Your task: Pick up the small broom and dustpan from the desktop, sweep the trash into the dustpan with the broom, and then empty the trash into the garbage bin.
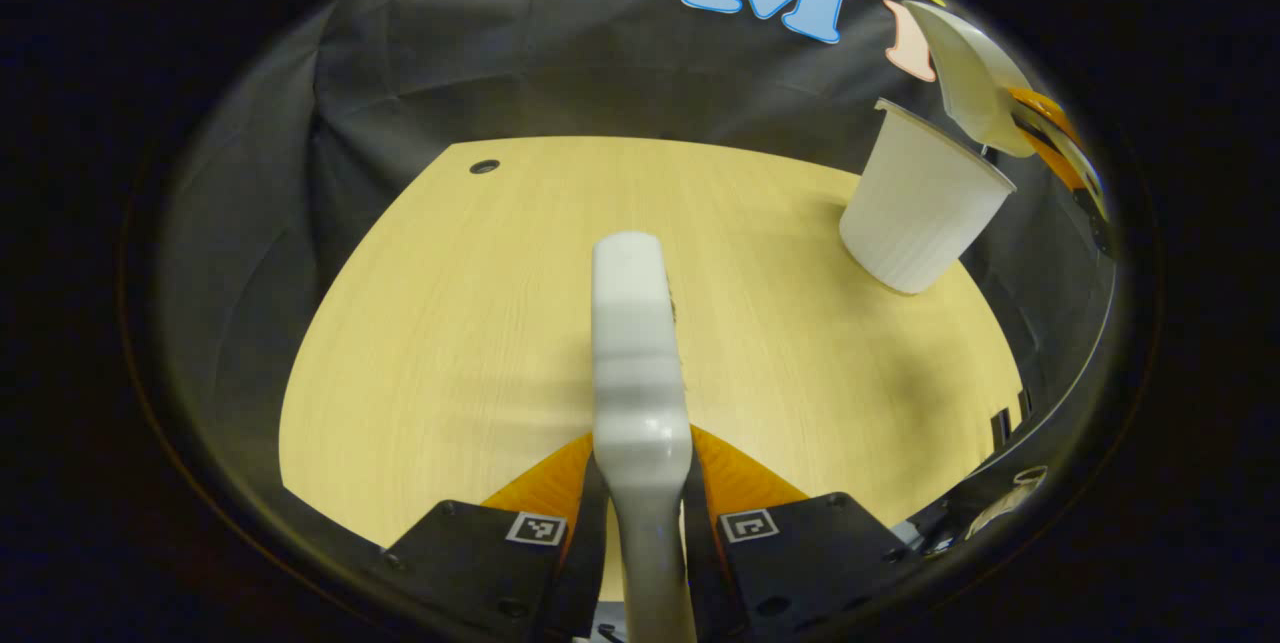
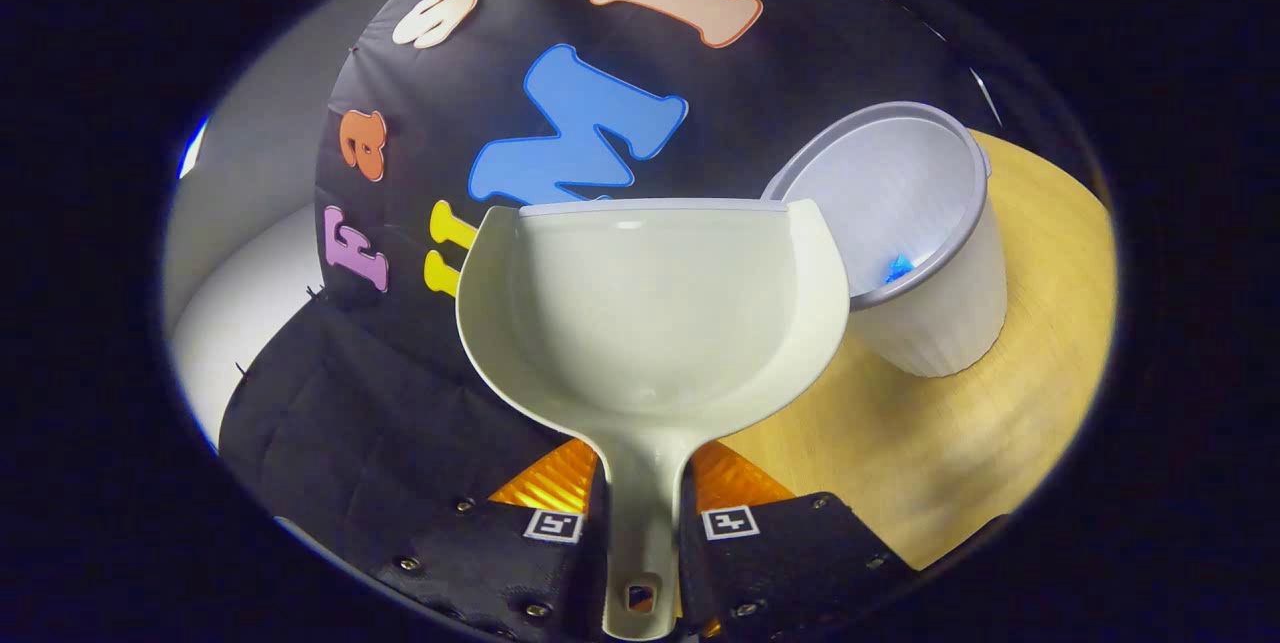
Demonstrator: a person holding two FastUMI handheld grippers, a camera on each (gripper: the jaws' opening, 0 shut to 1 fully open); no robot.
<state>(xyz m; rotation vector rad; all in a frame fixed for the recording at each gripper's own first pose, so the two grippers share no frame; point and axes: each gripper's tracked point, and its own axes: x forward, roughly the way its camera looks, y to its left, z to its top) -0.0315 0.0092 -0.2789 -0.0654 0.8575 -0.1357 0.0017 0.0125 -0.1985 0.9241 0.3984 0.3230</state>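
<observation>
In the left gripper view my left gripper [image 1: 640,513] is shut on the white broom [image 1: 636,353], whose handle sticks out forward over the wooden desktop [image 1: 450,343]. At the far right stands the white garbage bin [image 1: 920,208], with the pale dustpan [image 1: 968,78] tilted just above its rim, held by the other gripper. In the right gripper view my right gripper [image 2: 640,518] is shut on the dustpan's handle [image 2: 640,513]. The dustpan's scoop [image 2: 650,308] looks empty, beside the bin [image 2: 915,243]. A small blue scrap [image 2: 897,269] lies inside the bin.
The desktop has a small round hole [image 1: 484,166] near its far left edge. Black cloth walls close in behind and to the left of the table. The bin stands near the table's right edge.
</observation>
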